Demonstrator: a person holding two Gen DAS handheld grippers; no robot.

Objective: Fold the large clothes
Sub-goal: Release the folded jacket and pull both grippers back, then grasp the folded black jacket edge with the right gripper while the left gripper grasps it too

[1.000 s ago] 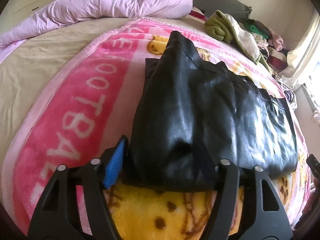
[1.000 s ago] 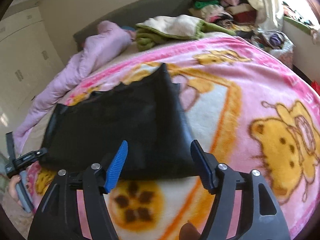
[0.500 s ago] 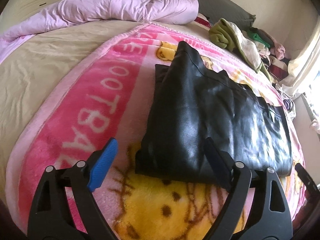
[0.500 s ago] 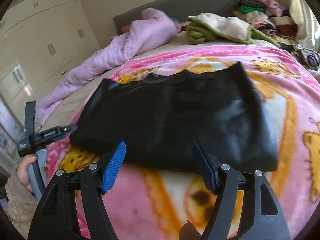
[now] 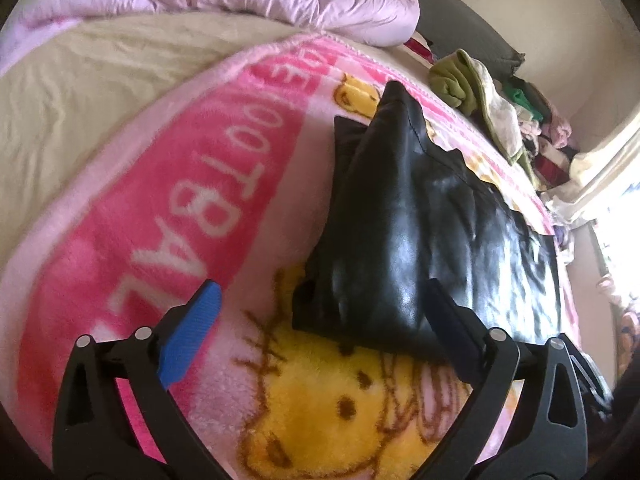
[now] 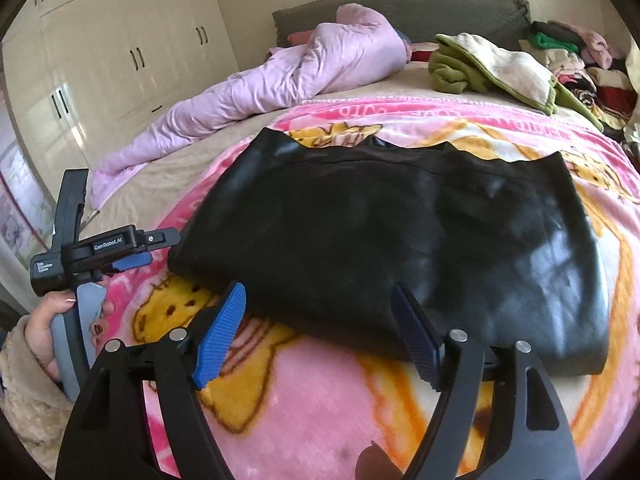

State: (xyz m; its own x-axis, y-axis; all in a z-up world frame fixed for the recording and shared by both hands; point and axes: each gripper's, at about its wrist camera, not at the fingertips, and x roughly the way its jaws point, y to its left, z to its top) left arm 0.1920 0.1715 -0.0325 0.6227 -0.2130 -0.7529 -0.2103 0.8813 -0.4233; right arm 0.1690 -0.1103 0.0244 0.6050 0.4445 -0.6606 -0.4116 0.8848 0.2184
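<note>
Lying folded on the pink cartoon blanket (image 6: 320,408) over the bed (image 5: 100,92), the black leather-look garment (image 6: 400,240) sits as a flat, wide rectangle. Step in hand reads as the release after a fold. Left gripper (image 5: 320,332) jaws have just been opening and stand wide; the garment's near corner lies ahead, between the two fingers, but the pads don't press on it. Right gripper (image 6: 320,332) jaws have also been opening, parted at the near edge, nothing clamped, cloth just beyond the tips. Left gripper is also seen from the right wrist camera, held in the person's hand (image 6: 56,320) off the garment's left end.

Long axis runs left-right in the right wrist view, along the near edge of the bed; the far edge is wavy, points toward the headboard (image 6: 400,4). In the left wrist view the same axis runs away to the right, with a pointed corner at the far end.

Next move, as a judgement: either a further fold across the long axis, needing both jaws to pinch the two corners of one short end, or setting it aside. Slick surface may slip from a shallow pinch. Pink duvet (image 6: 280,72) and clothes pile (image 6: 520,68) lie well apart.
</note>
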